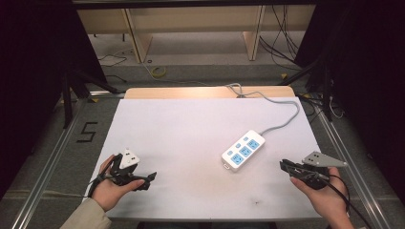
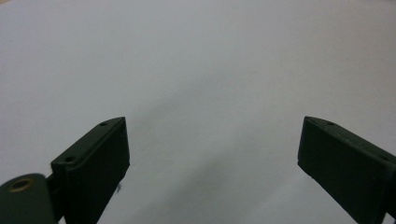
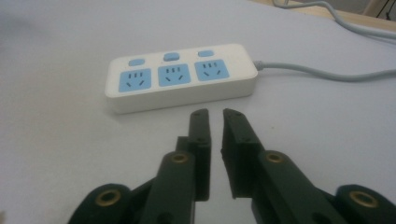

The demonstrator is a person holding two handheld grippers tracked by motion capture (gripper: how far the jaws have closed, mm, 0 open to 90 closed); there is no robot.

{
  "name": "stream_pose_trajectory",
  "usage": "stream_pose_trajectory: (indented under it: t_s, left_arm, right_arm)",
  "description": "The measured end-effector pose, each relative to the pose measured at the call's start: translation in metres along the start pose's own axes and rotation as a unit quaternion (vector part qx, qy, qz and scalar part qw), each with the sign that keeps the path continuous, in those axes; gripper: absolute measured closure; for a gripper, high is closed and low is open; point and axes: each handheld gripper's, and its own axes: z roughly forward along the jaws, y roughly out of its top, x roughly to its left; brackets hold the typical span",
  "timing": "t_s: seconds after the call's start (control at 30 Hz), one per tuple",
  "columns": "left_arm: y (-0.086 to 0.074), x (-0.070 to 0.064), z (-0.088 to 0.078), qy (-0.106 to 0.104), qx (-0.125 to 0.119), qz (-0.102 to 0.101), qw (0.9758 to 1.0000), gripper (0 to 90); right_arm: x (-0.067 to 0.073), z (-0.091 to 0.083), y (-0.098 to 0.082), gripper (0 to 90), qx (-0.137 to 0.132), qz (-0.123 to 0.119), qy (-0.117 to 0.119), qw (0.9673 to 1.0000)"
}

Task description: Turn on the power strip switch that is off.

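Jaws: left gripper [image 2: 212, 163] wide apart, empty; right gripper [image 3: 215, 114] nearly closed, empty, near power strip [image 3: 182, 77].

Black claws [image 3: 215, 114], brass screws, beige sleeve [image 1: 88, 215]

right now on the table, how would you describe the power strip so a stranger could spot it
On the white table, look right of centre, ahead of the right gripper. The power strip lies there at an angle: a white block with three blue sockets, blue switches and a grey cord trailing to the far edge.
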Motion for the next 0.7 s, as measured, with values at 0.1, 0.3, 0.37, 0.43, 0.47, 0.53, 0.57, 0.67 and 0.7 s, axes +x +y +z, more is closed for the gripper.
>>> stream_pose_trajectory:
  t_s: [0.1,0.3,0.37,0.43,0.47,0.53,0.57,0.67,0.7]
  left_arm:
    - [0.000,0.000,0.001,-0.002,0.000,0.000,1.0000,8.8]
    - [0.001,0.000,0.001,-0.003,-0.002,0.002,1.0000,8.8]
    - [0.001,0.000,0.001,-0.002,-0.001,0.002,1.0000,8.8]
    - [0.001,0.000,0.001,-0.002,-0.001,0.001,1.0000,8.8]
    - [0.001,0.000,0.001,-0.002,-0.001,0.001,1.0000,8.8]
    - [0.001,-0.001,0.002,-0.002,-0.002,0.001,1.0000,8.8]
    - [0.001,-0.001,0.002,-0.003,-0.003,0.001,1.0000,8.8]
    - [0.001,-0.002,0.003,-0.004,-0.001,0.003,1.0000,8.8]
    - [0.001,-0.002,0.003,-0.004,-0.002,0.003,1.0000,8.8]
  right_arm:
    - [0.000,0.000,0.003,90.0,-0.003,-0.002,-0.006,1.0000]
    - [-0.002,0.003,0.006,90.0,0.002,-0.001,-0.010,0.9999]
    - [-0.002,0.003,0.007,90.0,0.002,0.001,-0.010,1.0000]
    - [-0.003,0.004,0.009,90.0,0.002,0.000,-0.010,0.9999]
    - [-0.003,0.004,0.009,90.0,0.001,0.001,-0.010,1.0000]
    - [-0.003,0.006,0.010,90.0,0.002,-0.001,-0.011,0.9999]
    - [-0.002,0.006,0.011,90.0,0.003,-0.003,-0.011,0.9999]
    - [-0.002,0.007,0.013,90.0,0.004,-0.004,-0.013,0.9999]
    - [-0.002,0.008,0.013,90.0,0.003,-0.005,-0.012,0.9999]
